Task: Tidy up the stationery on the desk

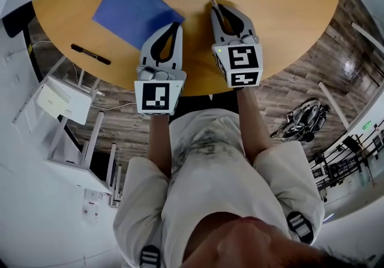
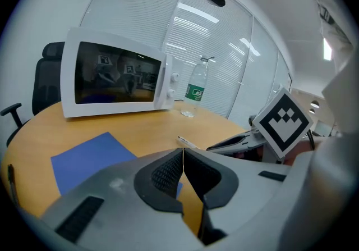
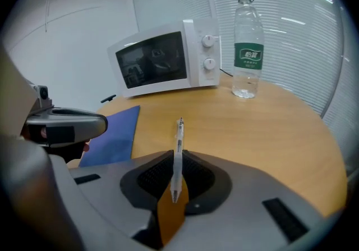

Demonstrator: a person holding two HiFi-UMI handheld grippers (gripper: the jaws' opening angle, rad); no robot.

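- You have 2 hand-held grippers in view, 2 pens, 1 blue sheet (image 1: 135, 9), 1 microwave (image 3: 162, 62) and 1 water bottle (image 3: 248, 56), all on or over the round wooden surface (image 1: 282, 9).
- Your right hand-held gripper (image 3: 178, 160) is clamped on the clear pen (image 3: 179, 143). The pen runs along the jaws and sticks out past their tips, above the surface.
- Your left hand-held gripper (image 2: 182, 154) has its jaws closed together with nothing between them. Its tips sit at the blue sheet's near right corner.
- The black pen (image 1: 90, 54) lies flat near the surface's edge, left of your left hand-held gripper and well apart from it, just beside the blue sheet.
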